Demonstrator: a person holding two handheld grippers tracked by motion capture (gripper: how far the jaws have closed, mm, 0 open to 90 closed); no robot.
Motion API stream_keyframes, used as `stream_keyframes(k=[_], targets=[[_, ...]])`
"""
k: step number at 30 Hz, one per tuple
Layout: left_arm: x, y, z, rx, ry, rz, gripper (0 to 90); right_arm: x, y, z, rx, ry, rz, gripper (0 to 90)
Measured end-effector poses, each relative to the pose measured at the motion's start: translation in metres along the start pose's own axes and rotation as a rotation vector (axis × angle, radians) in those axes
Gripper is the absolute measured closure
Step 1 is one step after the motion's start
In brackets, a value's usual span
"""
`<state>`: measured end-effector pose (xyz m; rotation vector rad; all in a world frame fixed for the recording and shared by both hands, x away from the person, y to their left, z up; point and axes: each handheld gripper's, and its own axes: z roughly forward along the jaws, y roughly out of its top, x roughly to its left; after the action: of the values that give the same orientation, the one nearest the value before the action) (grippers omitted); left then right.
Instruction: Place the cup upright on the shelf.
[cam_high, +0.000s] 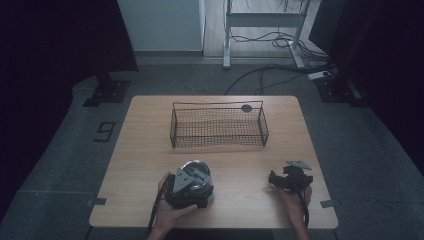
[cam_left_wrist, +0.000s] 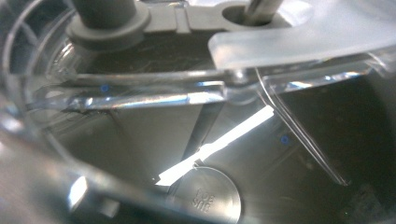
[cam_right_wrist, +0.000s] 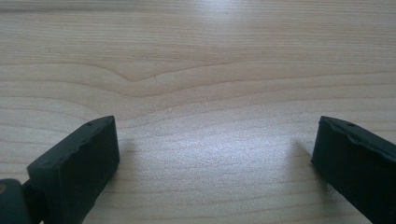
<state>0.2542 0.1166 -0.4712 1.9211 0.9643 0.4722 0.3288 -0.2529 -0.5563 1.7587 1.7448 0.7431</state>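
My left gripper (cam_high: 191, 186) sits on the near left of the table (cam_high: 150, 150), pressed over a clear round container (cam_high: 196, 172); up close I see its plastic wall and metal inside, so whether its jaws are closed I cannot tell. My right gripper (cam_high: 290, 179), near right, hangs wide open with nothing in it. The wire basket (cam_high: 218, 126) lies beyond, centre-far.

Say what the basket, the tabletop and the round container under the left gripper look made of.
Basket: thin dark wire mesh, likely coated metal; see-through grid.
Table: pale wood or laminate, matte; grain lines.
Round container: clear glossy plastic, glinting, see-through; inner wall looks like brushed metal.
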Motion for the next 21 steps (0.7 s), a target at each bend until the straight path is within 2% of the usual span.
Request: stream_keyframes(k=[21], targets=[[-0.0007,0.0008,-0.0007,0.001,-0.006,-0.026,4.1,0.0000,0.0000,0.0001,0.000,-0.001,0.001,0.3]])
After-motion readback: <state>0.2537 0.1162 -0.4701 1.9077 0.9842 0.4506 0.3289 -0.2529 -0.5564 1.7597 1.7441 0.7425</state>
